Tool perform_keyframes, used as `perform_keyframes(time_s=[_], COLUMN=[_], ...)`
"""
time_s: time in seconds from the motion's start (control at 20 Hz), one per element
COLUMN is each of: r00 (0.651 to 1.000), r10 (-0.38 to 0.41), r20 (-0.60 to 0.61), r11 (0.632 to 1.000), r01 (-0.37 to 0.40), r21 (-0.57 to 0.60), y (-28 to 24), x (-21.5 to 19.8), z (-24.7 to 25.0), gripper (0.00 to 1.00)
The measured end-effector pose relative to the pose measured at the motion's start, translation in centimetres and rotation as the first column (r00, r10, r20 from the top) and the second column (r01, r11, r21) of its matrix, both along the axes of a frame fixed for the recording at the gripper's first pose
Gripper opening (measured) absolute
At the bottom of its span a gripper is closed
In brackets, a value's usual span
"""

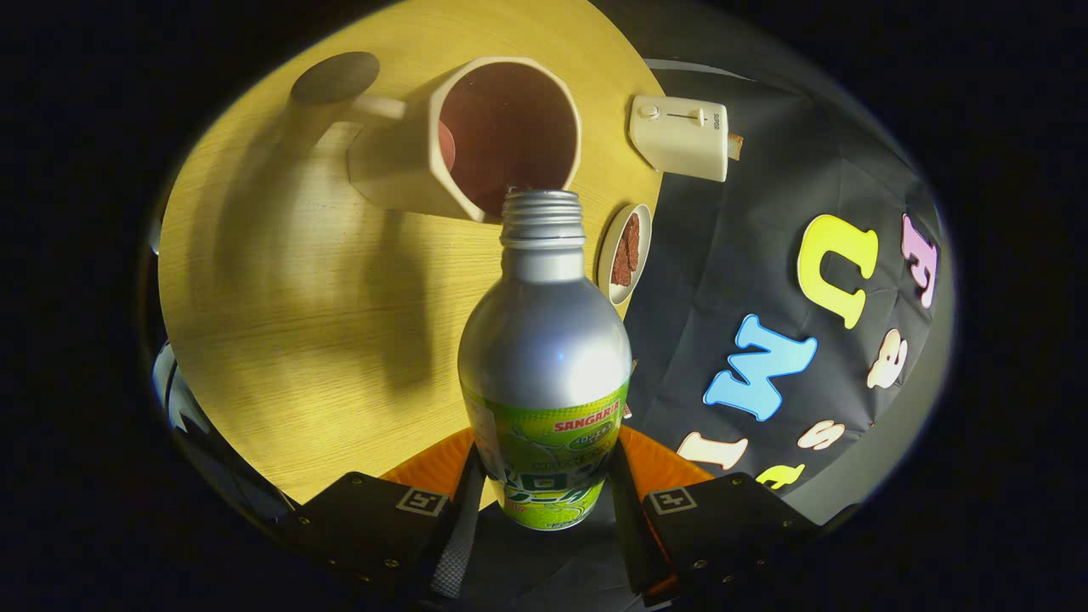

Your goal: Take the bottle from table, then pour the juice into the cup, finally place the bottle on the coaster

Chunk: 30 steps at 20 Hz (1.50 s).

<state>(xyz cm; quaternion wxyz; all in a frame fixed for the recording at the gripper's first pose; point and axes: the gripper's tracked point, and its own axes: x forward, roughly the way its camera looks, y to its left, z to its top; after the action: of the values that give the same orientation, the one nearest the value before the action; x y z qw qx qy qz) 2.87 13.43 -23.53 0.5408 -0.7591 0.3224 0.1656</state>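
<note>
My tongs [544, 497] are two black blocks, one at seven o'clock and one at five o'clock, each dotted with small silver screws. Each block carries a white square tag printed with a black pattern near its inner corner. Behind the blocks sit orange pieces, and dark textured pads [459, 535] line the inner faces.

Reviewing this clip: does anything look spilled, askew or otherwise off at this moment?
No spill shows. The gripper is shut on the bottle, tipped so its open mouth sits at the rim of the cup, consistent with pouring. No stream is visible. The toaster and small dish look undisturbed.
</note>
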Motion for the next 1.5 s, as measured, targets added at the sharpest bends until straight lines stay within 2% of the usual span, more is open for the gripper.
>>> perform_keyframes(time_s=[0.4,1.5], r00=[1.0,0.998], r10=[-0.001,0.062], r20=[-0.009,-0.025], r11=[0.999,0.99], r01=[0.001,-0.065], r21=[-0.032,-0.129], y=[-0.4,-0.1], x=[0.0,0.7], z=[-0.2,0.9], gripper=[0.7,0.7])
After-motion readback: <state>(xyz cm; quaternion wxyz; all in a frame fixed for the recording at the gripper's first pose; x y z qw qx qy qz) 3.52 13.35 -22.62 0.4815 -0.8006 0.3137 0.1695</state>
